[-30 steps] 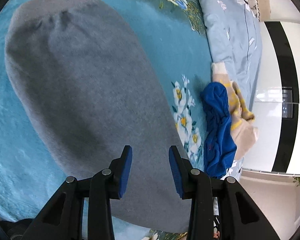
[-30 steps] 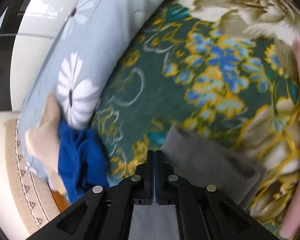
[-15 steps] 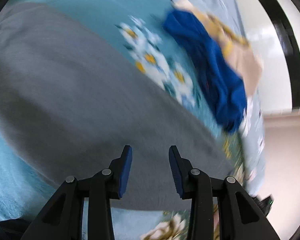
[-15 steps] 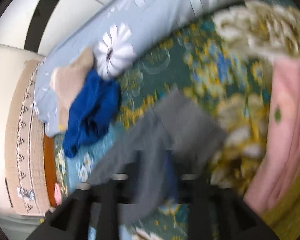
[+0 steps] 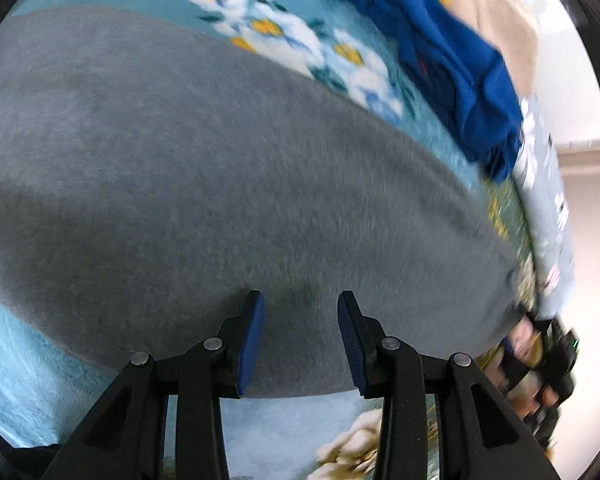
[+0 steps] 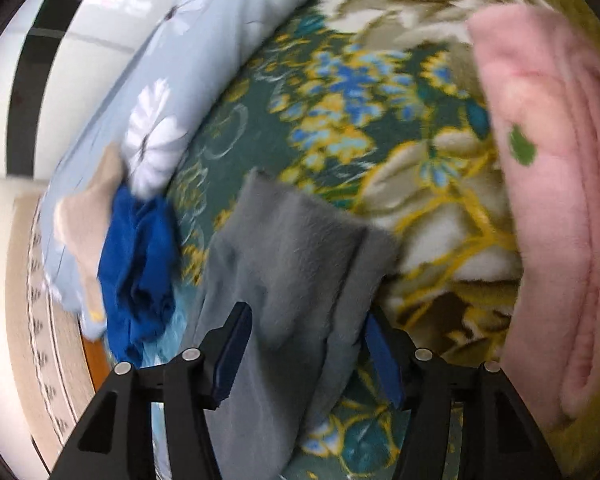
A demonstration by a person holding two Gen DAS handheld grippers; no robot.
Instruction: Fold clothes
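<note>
A grey fleece garment (image 5: 260, 160) lies spread flat on the teal floral blanket (image 5: 24, 360). My left gripper (image 5: 300, 320) hovers open over its near edge, nothing between the blue pads. In the right wrist view the garment's narrow end (image 6: 292, 240) lies folded over on the blanket. My right gripper (image 6: 306, 316) straddles that end with its jaws opening, and the pads stand clear of the cloth. The right gripper and the hand holding it (image 5: 540, 360) show at the left view's lower right edge.
A crumpled blue garment (image 6: 140, 260) and a beige one (image 6: 88, 208) lie by the pale blue flowered duvet (image 6: 172, 80). A folded pink fleece (image 6: 560, 200) sits to the right. The bed's edge and a white wall lie beyond the duvet.
My right gripper went from shut to open, let go of the grey end and drew back from it. My left gripper rolled and swung across the garment towards its edge.
</note>
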